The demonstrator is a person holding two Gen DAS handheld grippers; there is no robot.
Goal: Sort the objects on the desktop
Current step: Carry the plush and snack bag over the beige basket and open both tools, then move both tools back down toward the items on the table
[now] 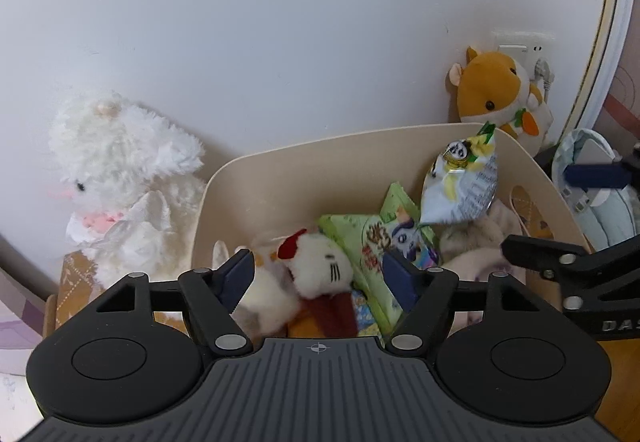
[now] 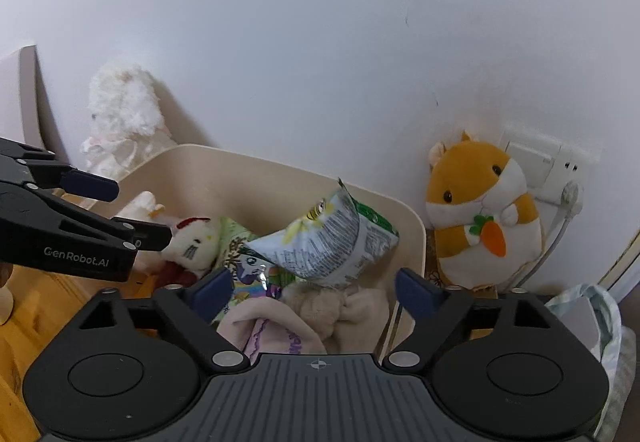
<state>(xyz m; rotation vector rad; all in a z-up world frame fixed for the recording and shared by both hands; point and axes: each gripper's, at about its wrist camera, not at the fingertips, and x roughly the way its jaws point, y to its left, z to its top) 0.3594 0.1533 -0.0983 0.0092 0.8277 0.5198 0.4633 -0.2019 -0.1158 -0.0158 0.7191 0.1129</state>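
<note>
We see white fluffy plush far left by wall. Our left gripper spread wide over beige bin, white cat plush lying between fingers, untouched. Silver snack bag atop bin pile; our right gripper also wide, holding nothing. Orange hamster plush right, outside bin.

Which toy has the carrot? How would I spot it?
Find the cream plastic bin against the white wall. Just outside its right corner, before a wall socket, stands the orange-and-white plush hamster. Unlike the fluffy all-white plush at the bin's left, it clutches a small orange felt carrot.
</note>
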